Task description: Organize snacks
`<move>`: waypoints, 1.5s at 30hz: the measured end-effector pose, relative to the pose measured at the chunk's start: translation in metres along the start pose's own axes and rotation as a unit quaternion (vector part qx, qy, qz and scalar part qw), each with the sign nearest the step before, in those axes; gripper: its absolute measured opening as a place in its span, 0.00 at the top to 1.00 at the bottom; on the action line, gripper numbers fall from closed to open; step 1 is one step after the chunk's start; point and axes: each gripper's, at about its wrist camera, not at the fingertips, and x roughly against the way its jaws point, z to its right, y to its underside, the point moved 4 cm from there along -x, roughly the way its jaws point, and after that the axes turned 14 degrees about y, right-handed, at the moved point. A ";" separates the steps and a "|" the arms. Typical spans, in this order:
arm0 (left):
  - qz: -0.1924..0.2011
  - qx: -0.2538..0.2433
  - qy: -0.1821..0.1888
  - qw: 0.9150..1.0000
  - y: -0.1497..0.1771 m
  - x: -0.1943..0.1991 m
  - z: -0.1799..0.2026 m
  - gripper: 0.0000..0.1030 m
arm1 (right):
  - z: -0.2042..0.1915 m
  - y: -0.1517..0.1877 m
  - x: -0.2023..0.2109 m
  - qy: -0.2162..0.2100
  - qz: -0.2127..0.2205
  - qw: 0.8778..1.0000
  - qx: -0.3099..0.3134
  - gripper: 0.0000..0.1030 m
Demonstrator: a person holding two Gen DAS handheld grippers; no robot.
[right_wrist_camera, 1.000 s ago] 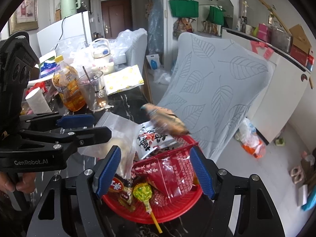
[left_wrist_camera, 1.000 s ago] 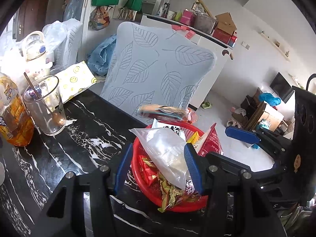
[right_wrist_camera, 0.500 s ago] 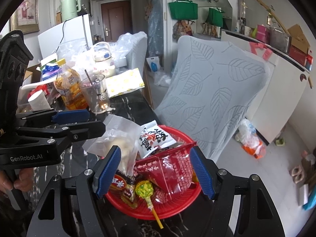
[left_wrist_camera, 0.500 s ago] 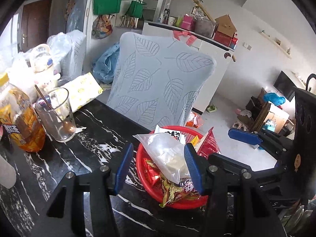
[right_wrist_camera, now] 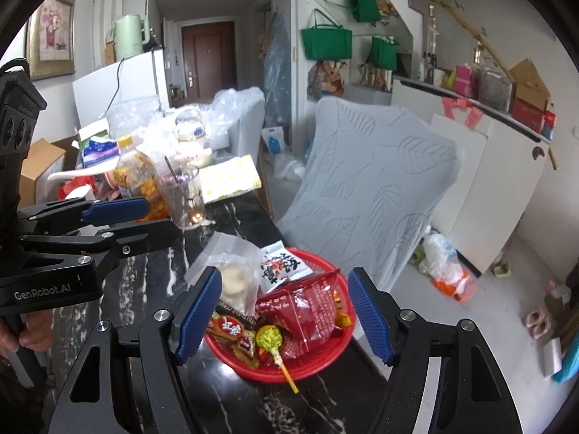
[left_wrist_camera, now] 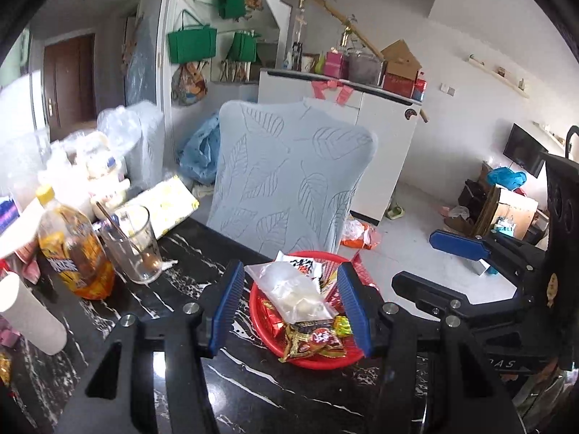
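Both grippers (left_wrist_camera: 291, 305) (right_wrist_camera: 284, 313) above basket (right_wrist_camera: 311, 369).

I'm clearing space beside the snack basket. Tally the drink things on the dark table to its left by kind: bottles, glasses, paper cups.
Orange drink bottle: 1
Clear glass: 1
White paper cup: 1
Total: 3

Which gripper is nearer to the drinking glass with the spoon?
Left. The left gripper is just beside the drinking glass; the right gripper is farther, over the red basket.
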 end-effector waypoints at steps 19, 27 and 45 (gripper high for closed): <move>0.023 -0.048 -0.030 0.998 0.030 0.064 0.060 0.49 | 0.012 0.024 0.104 0.046 0.057 0.997 -0.033 0.28; 0.015 -0.052 -0.029 0.998 0.061 0.074 0.071 0.49 | 0.008 0.055 0.118 0.059 0.042 0.996 -0.054 0.27; -0.003 -0.020 -0.029 0.999 0.096 0.063 0.063 0.49 | -0.001 0.111 0.108 0.066 -0.004 0.995 -0.068 0.27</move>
